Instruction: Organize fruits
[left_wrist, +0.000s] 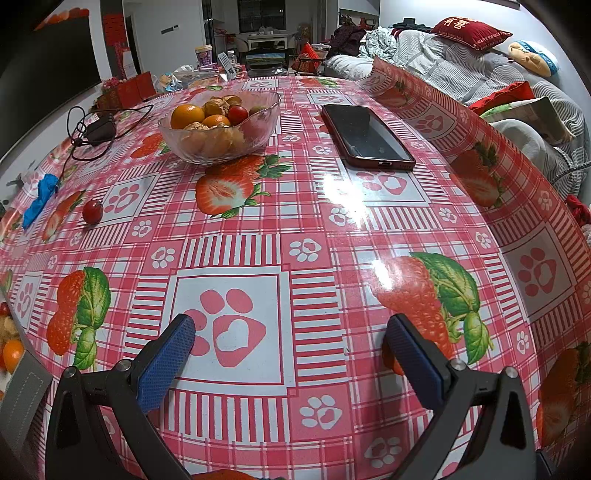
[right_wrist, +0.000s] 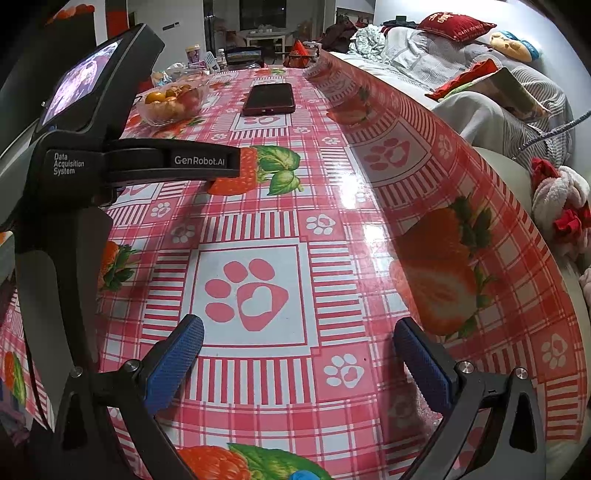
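Note:
A glass bowl (left_wrist: 218, 147) stands at the far middle-left of the table, filled with oranges, cherry tomatoes and husked fruits. The same bowl (right_wrist: 173, 107) appears small and far off in the right wrist view. One loose cherry tomato (left_wrist: 92, 211) lies on the tablecloth at the left, well ahead of my left gripper (left_wrist: 291, 332). That gripper is open, low over the near table, nothing between its blue pads. My right gripper (right_wrist: 299, 339) is open too and holds nothing. More fruit (left_wrist: 11, 350) shows at the left edge of the left wrist view.
A dark phone (left_wrist: 365, 134) lies right of the bowl. A black charger with cable (left_wrist: 99, 129) and a blue object (left_wrist: 40, 199) sit at the left. The strawberry-print tablecloth (left_wrist: 480, 155) curls up along the right edge. A sofa (left_wrist: 461, 59) with cushions stands beyond. The left gripper's body (right_wrist: 74, 158) fills the right view's left side.

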